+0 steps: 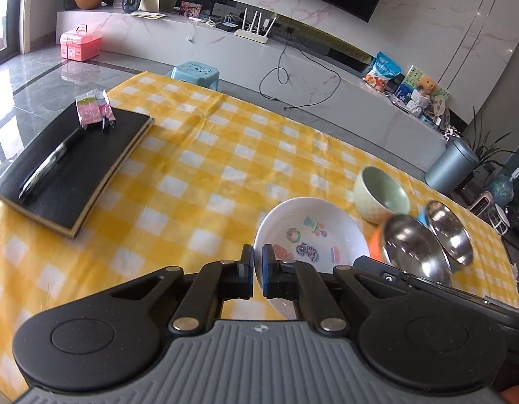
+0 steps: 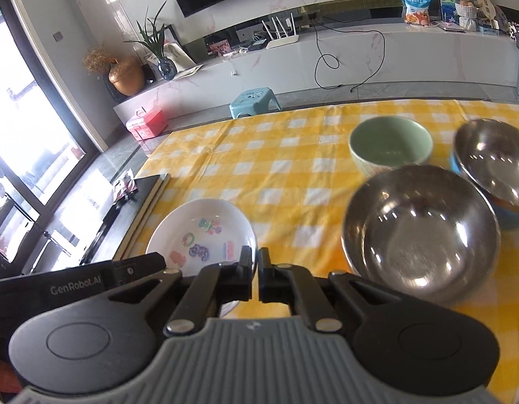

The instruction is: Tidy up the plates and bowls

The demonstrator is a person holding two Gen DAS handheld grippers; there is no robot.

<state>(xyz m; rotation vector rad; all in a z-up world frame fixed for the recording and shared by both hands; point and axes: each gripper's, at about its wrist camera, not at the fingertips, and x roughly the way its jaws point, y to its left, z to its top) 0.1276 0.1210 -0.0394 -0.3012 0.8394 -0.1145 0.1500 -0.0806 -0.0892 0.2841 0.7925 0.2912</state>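
A white plate with cartoon prints (image 1: 309, 232) is pinched at its near left rim by my left gripper (image 1: 257, 262). In the right wrist view the same plate (image 2: 202, 232) has its right rim between the fingers of my right gripper (image 2: 256, 264). A steel bowl with an orange outside (image 1: 412, 252) sits right of the plate, also in the right wrist view (image 2: 420, 232). A second steel bowl with a blue outside (image 1: 447, 232) (image 2: 494, 161) sits further right. A pale green bowl (image 1: 382, 195) (image 2: 390, 149) stands behind them.
A black notebook (image 1: 71, 165) with a pen and a small pink packet lies on the left of the yellow checked tablecloth (image 1: 205, 155). It also shows in the right wrist view (image 2: 131, 212). A blue stool (image 1: 195, 72) stands beyond the table's far edge.
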